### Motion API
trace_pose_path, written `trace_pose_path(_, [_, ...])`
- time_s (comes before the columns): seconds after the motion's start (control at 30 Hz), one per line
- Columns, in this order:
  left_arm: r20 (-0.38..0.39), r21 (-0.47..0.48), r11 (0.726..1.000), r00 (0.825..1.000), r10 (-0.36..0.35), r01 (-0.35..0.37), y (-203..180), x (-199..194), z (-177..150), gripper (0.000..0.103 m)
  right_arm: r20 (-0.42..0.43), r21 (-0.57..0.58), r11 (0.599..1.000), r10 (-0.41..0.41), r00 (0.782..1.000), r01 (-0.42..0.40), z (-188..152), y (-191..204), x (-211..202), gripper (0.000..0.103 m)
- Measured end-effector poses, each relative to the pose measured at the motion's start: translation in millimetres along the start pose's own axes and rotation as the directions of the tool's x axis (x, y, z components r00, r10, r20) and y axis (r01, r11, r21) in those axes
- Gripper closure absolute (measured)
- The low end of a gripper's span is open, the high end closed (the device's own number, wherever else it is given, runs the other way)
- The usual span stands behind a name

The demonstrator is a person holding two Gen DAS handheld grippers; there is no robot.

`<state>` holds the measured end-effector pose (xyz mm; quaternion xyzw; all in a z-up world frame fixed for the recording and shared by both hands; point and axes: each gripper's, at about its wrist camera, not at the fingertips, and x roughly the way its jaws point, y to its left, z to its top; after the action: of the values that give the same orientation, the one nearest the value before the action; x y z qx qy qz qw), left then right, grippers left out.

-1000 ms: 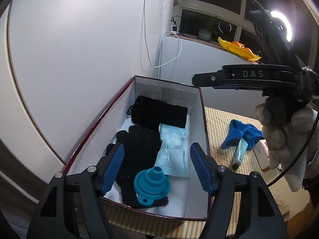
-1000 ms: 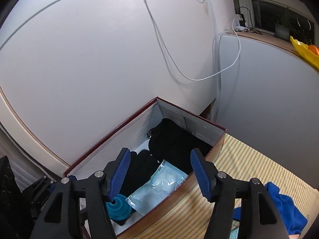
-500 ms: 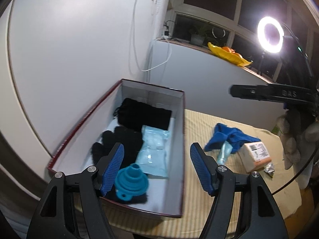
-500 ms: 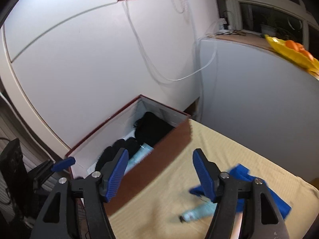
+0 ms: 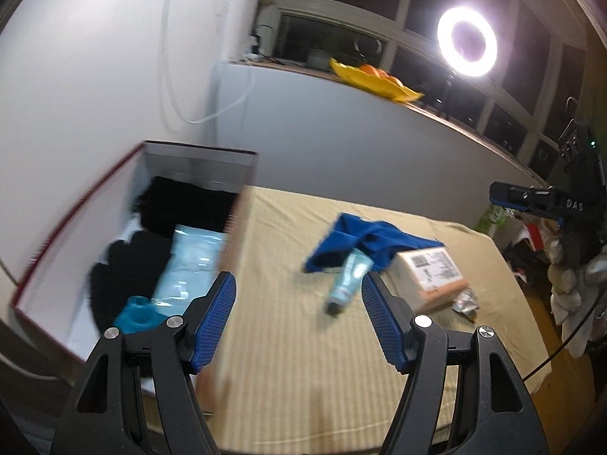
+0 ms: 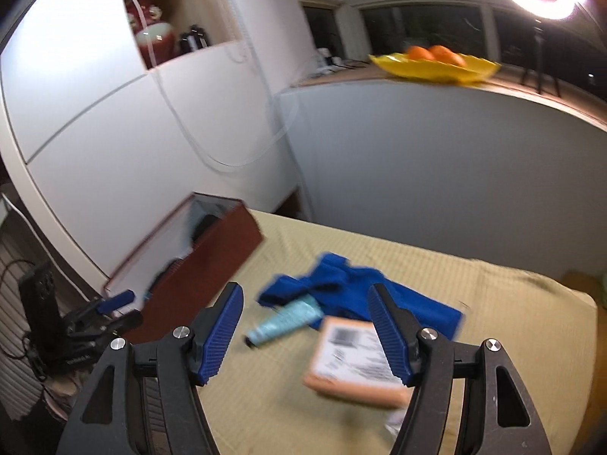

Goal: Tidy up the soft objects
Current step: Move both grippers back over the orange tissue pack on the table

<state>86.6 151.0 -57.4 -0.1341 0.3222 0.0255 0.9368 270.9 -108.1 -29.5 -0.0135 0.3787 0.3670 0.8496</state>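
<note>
Two grippers hang over the striped yellow bedcover (image 6: 474, 295), both with jaws spread and nothing between the pads: the left gripper (image 5: 297, 320) at the bottom of its view, the right gripper (image 6: 305, 331) likewise. Just beyond the right one lies a labelled parcel (image 6: 353, 364), then a pale blue tube (image 6: 282, 320) touching a crumpled blue cloth (image 6: 353, 288). Further left stands the open box (image 5: 76, 208), holding black knitwear (image 5: 182, 204), a clear packet (image 5: 189, 265) and a teal funnel (image 5: 138, 316).
</note>
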Motion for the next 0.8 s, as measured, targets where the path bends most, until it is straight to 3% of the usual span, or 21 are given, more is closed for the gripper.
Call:
trace_pose_path(0.4, [-0.106, 0.021, 0.988, 0.983, -0.15, 0.153, -67.9, 54.9, -8.2, 0.034, -0.162, 0.154, 0.987, -0.011, 0.987, 0.036, -41.1, -60.6, 27.3, 0.038])
trace_pose_path(0.6, [-0.193, -0.006, 0.975, 0.956, -0.219, 0.222, -89.5, 89.5, -10.5, 0.034, -0.225, 0.195, 0.98, 0.014, 0.974, 0.031, -50.6, -74.1, 47.6, 0.038])
trace_pose_path(0.8, [-0.257, -0.016, 0.969, 0.936, -0.242, 0.246, -105.1, 119.7, -12.3, 0.034, -0.26, 0.216, 0.976, 0.033, 0.965, 0.025, -56.2, -82.4, 61.9, 0.038])
